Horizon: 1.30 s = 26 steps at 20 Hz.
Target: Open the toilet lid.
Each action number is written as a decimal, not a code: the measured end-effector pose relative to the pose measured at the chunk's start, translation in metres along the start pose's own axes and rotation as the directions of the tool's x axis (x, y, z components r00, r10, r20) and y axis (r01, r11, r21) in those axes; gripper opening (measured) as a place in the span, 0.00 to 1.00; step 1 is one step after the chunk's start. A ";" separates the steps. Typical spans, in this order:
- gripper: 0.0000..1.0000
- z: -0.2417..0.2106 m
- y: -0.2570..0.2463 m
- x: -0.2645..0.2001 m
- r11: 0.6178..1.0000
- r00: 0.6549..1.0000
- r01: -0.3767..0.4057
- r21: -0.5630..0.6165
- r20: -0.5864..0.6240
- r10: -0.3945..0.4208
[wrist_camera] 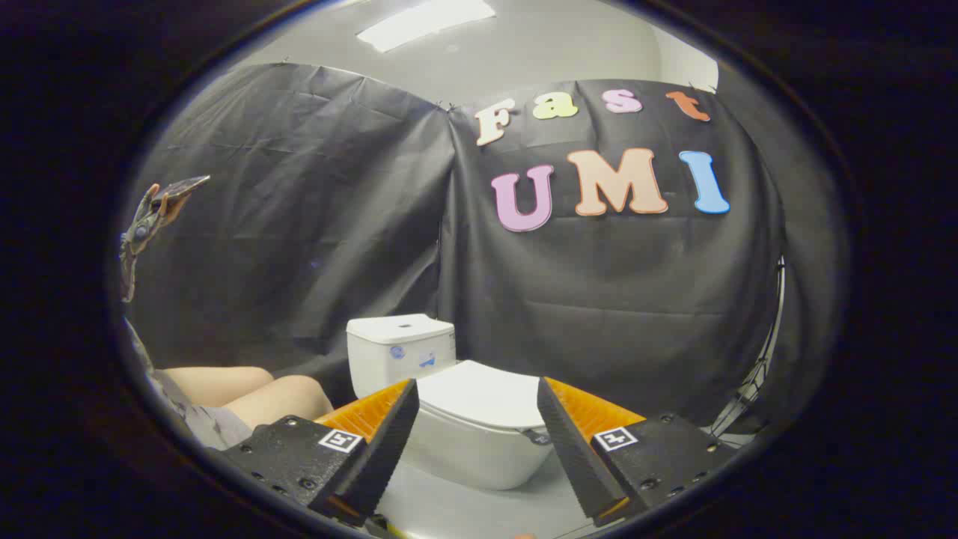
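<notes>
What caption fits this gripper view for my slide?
Open gripper approaching a white toilet with its lid down, a seated person nearby.

No word or number can be read on any object here. Each finger of the gripper (477, 389) carries a small square black-and-white code marker, one at about 7 o'clock (340, 440) and one at about 5 o'clock (615, 438), pattern without lettering; the fingers stand wide apart, gripping nothing, with the closed toilet lid (479, 397) just beyond them. At about 11 o'clock from the lid, the tank (400, 333) bears two small bluish stickers (397, 352) on its front, too small to make out.
</notes>
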<state>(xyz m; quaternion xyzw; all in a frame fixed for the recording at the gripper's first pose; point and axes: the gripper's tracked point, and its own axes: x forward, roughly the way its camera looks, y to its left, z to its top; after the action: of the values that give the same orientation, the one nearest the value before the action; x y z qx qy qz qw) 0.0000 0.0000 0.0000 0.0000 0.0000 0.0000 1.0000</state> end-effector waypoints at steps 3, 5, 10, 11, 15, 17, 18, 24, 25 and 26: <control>0.97 -0.012 0.004 -0.002 1.000 1.000 -0.003 0.007 -0.029 0.003; 0.97 -0.016 0.005 -0.002 1.000 0.999 -0.005 0.003 -0.044 0.005; 0.97 -0.022 0.006 -0.004 1.000 0.999 -0.009 -0.013 -0.054 0.008; 0.97 -0.024 0.007 -0.003 1.000 0.998 -0.010 -0.009 -0.059 0.009; 0.97 -0.027 0.005 -0.003 1.000 0.997 -0.003 -0.011 -0.071 0.002; 0.97 -0.025 0.004 -0.003 1.000 0.998 -0.002 -0.012 -0.069 0.001; 0.97 -0.022 0.002 -0.001 1.000 0.998 -0.003 -0.019 -0.066 0.002; 0.97 0.009 -0.010 0.025 0.993 0.996 -0.051 -0.107 -0.081 0.042; 0.97 0.014 -0.011 0.031 0.994 0.994 -0.064 -0.086 -0.090 0.056; 0.96 0.017 -0.010 0.040 0.995 0.992 -0.079 -0.064 -0.106 0.072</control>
<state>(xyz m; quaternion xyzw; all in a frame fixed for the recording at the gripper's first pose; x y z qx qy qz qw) 0.0402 -0.0098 0.0171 -0.0341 0.0519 0.0378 0.9974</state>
